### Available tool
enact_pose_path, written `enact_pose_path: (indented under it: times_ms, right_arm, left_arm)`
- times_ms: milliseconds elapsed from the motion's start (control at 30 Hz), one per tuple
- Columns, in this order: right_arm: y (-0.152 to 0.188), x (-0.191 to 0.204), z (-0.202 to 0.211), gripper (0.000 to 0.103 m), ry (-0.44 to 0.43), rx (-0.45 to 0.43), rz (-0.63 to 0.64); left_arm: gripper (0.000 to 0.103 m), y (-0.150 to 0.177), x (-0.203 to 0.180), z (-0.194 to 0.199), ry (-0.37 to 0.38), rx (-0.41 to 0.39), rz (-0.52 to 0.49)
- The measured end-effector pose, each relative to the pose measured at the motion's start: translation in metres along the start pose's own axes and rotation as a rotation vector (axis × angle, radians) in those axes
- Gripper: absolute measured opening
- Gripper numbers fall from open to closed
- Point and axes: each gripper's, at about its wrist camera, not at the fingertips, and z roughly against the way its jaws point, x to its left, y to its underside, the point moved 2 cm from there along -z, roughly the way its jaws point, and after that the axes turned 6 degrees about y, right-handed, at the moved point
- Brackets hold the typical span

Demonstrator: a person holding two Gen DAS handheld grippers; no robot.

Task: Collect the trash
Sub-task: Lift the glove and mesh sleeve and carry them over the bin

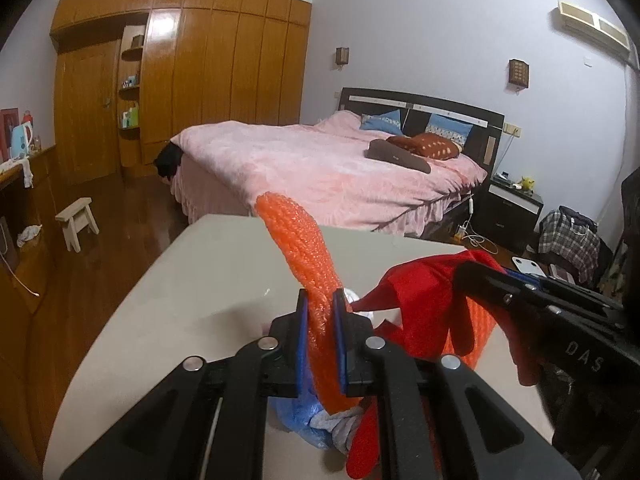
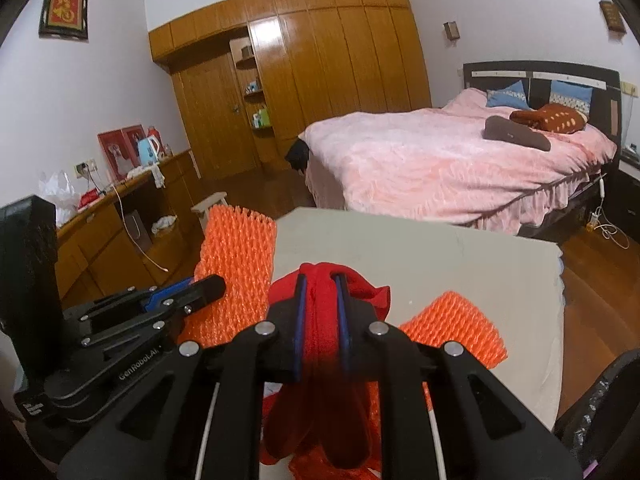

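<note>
Left tongs (image 1: 322,312): pressed together on an orange foam mesh sleeve (image 1: 298,240), which stands up out of the pads and curls toward the far left, clear of the table. In the right wrist view the same sleeve shows as a broad orange net panel beside the left tongs (image 2: 212,286), near the table's left edge.

Right tongs (image 2: 320,300): pinching a bunched red cloth-like bag (image 2: 320,320); the red material bulges above the pads and hangs in folds below them. In the left wrist view the right tongs (image 1: 464,270) enter from the right, with the red bag draped under them.

A second orange foam mesh sleeve (image 2: 456,328) lies on the pale beige table (image 2: 420,248), just right of the right tongs, partly under the red bag. Crumpled blue and white plastic (image 1: 304,420) sits below the left tongs, near edge.

Surroundings: a bed with pink cover (image 1: 312,164) beyond the table's far edge; a wooden wardrobe wall (image 1: 224,72) at far left; a small wooden stool (image 1: 78,218) on the dark wood floor, left of the table. A dark bin rim with liner (image 2: 604,412) shows at near right.
</note>
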Motion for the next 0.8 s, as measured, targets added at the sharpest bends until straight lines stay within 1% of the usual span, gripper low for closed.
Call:
enact_pose_path:
  times_ms: [200,367,567,800]
  right_arm:
    - [-0.014,-0.008,0.018,0.013,0.015,-0.042,-0.003]
    - [-0.019,-0.018,0.033,0.013,0.043,-0.065,-0.009]
    - [-0.016,-0.035,0.052,0.013,0.088,-0.075,-0.022]
    - [-0.007,-0.069,0.082,0.013,0.165,-0.080,-0.046]
  left_arm:
    - [0.011,-0.011,-0.008,0.008,0.014,-0.015,0.001]
    - [0.011,-0.017,-0.019,0.010,0.029,-0.016,-0.013]
    - [0.011,-0.022,-0.044,0.008,0.072,-0.022,-0.032]
    - [0.011,-0.020,-0.085,0.000,0.143,-0.016,-0.064]
